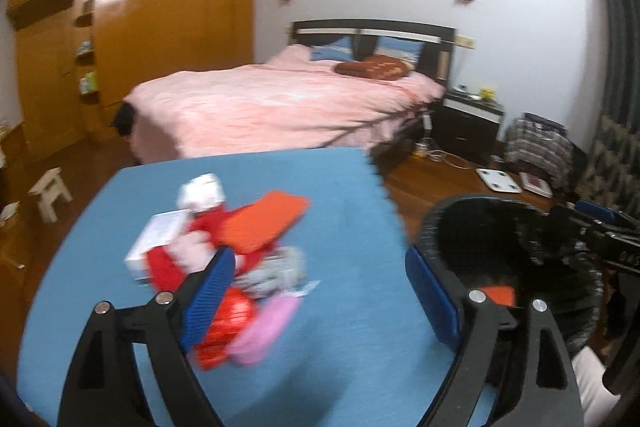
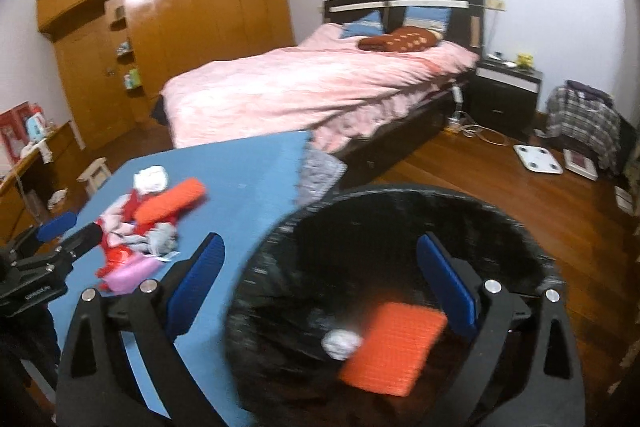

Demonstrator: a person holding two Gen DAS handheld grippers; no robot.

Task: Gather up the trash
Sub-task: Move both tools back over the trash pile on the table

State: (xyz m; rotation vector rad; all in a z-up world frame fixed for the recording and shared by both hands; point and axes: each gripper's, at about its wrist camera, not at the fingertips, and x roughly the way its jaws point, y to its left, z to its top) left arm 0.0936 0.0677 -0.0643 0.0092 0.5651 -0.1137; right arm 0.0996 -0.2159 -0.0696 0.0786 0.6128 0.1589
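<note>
A pile of trash [image 1: 240, 255], made of red, orange, pink and white wrappers, lies on the blue table [image 1: 360, 315]. My left gripper [image 1: 320, 267] is open over the table, its left finger in front of the pile and nothing between its pads. A black-lined bin [image 1: 430, 223] stands at the table's right edge. In the right wrist view my right gripper [image 2: 320, 251] hangs open and empty above the bin [image 2: 276, 231]. Inside the bin lie an orange packet [image 2: 396, 347] and a small white scrap [image 2: 340, 343]. The pile [image 2: 152, 227] and the left gripper [image 2: 74, 229] show at the left.
Beyond the table stands a bed with a pink cover [image 1: 280, 103], with a wooden wardrobe [image 1: 160, 27] to its left. A white stool [image 1: 50, 193] is on the floor at the left. A dark nightstand [image 2: 506, 95], a white scale [image 2: 538, 159] and a clothes-draped chair [image 2: 580, 123] are at the right.
</note>
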